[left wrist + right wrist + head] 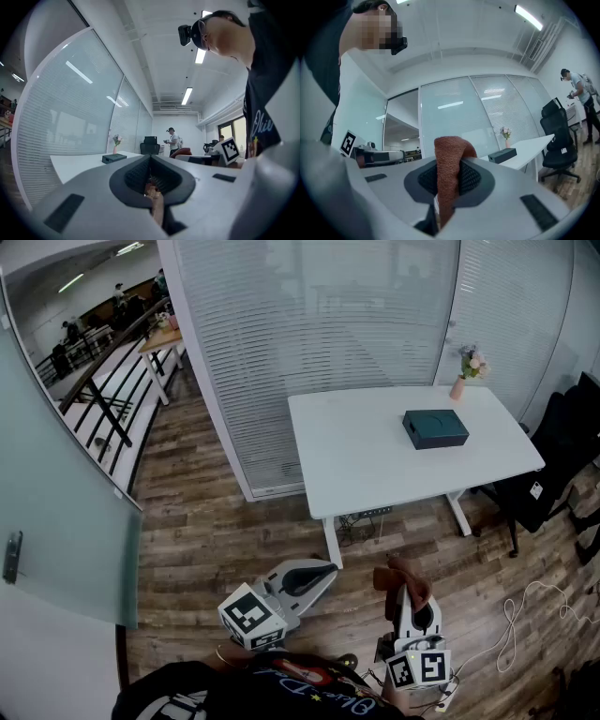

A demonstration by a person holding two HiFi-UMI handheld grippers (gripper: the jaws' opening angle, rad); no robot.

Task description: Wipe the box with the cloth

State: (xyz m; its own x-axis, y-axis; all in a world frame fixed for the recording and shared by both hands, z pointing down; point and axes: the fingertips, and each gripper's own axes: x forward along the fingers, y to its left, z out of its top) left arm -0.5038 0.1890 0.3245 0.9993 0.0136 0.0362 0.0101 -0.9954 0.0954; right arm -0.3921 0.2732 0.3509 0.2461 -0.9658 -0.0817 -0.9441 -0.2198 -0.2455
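A dark teal box (436,427) lies on the white table (366,460) towards its right side; it also shows small in the left gripper view (114,158) and the right gripper view (502,155). My right gripper (405,584) is shut on a rust-brown cloth (404,582), which sticks up between its jaws (449,176). My left gripper (317,574) is shut with nothing held (151,180). Both grippers hang low over the wooden floor, well short of the table.
A pink vase with flowers (462,376) stands at the table's far edge. A black office chair (553,465) stands right of the table. Glass walls with blinds (309,324) run behind it. A white cable (525,610) lies on the floor. Another person (173,140) stands far off.
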